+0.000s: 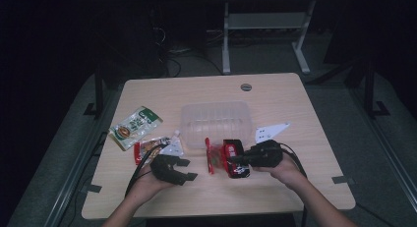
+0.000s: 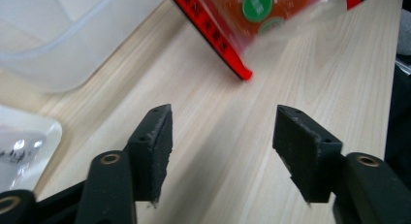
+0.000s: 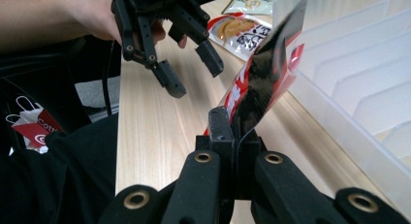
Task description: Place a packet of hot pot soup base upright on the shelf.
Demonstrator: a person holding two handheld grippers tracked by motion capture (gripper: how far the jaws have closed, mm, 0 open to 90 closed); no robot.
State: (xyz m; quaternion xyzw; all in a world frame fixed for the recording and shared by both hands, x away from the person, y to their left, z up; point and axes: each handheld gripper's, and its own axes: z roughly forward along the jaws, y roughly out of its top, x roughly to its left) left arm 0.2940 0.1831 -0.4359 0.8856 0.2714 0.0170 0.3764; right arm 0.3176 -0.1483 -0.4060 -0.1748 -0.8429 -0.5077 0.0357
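Note:
A red and black snack packet lies tilted just in front of a clear plastic container. My right gripper is shut on the packet's edge; in the right gripper view the packet rises from between the closed jaws of that gripper. My left gripper hovers over bare table to the left of the packet, open and with nothing between its jaws. In the left gripper view that gripper points at the packet's red corner, a short way off.
A green snack packet, an orange and red packet and a small white packet lie at the left. The container's corner is close to the left gripper. The table's front edge runs near the person's forearms.

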